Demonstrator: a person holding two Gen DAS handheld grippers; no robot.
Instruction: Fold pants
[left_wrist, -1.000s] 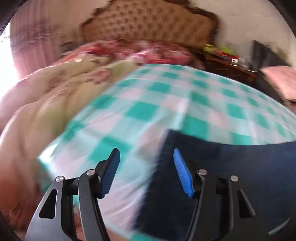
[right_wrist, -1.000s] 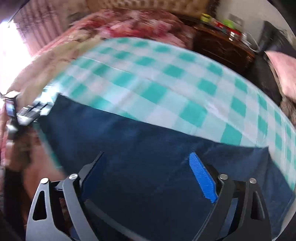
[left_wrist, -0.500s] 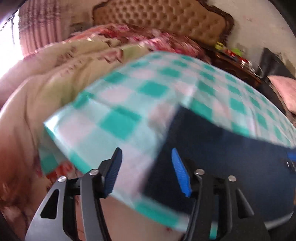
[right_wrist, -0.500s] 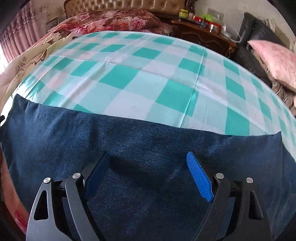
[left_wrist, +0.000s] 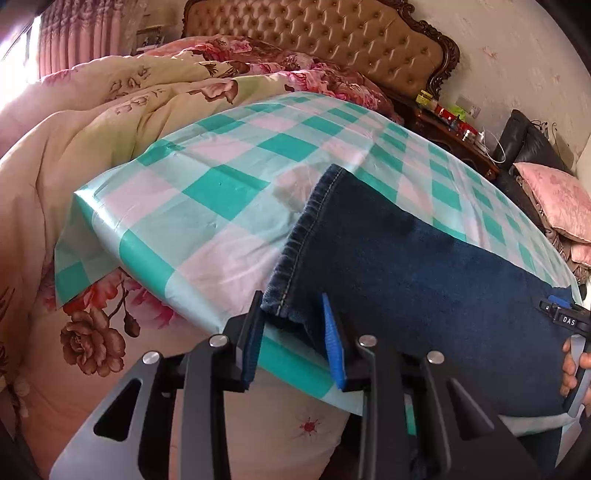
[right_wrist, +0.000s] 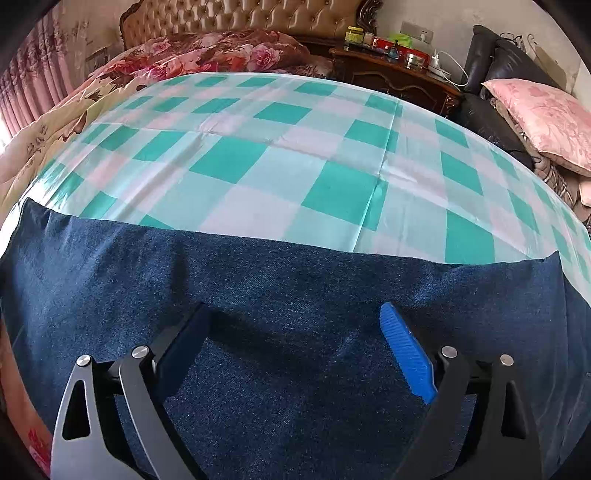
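Note:
Dark blue jeans (left_wrist: 424, 277) lie flat along the near edge of a teal-and-white checked cloth (left_wrist: 221, 192). Their stitched hem (left_wrist: 299, 236) points left. My left gripper (left_wrist: 291, 299) sits at the hem's near corner, which is between its closing jaws. The pads do not visibly pinch it. In the right wrist view the jeans (right_wrist: 295, 280) fill the lower half. My right gripper (right_wrist: 295, 321) stands wide over the denim, its jaws opening with only flat cloth beneath. The right gripper (left_wrist: 565, 314) and a hand (left_wrist: 576, 365) show at the left view's right edge.
The checked cloth (right_wrist: 332, 155) covers a raised flat surface on a bed. A floral quilt (left_wrist: 92, 129) is heaped to the left, with a tufted headboard (left_wrist: 314, 40) behind. A dark nightstand (right_wrist: 399, 74) with bottles, a black seat (right_wrist: 491, 55) and a pink pillow (right_wrist: 543, 114) stand right.
My left gripper has moved to the hem's near corner and its jaws have narrowed around it. My right gripper has sunk closer to the denim, and its jaws stand a little wider.

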